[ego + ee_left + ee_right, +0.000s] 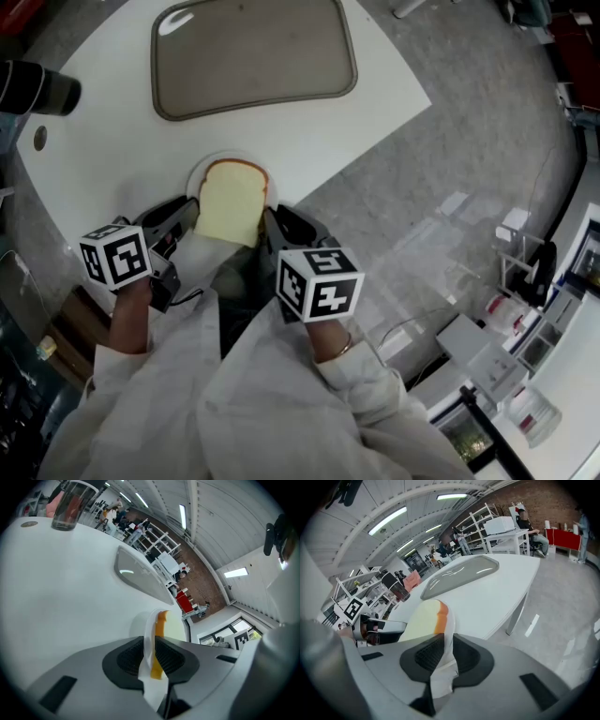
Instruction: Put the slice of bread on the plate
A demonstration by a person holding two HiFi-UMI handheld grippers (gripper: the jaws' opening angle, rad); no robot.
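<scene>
Pretty much done imo: bread slice [232, 202] sits on the plate [194, 183], left claw [151, 656] and right claw [440, 656] both pinching its rim, only release left.

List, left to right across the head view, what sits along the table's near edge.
Grey two-jaw left gripper → pale yellow bread slice with an orange-brown crust → grey two-jaw right gripper.
</scene>
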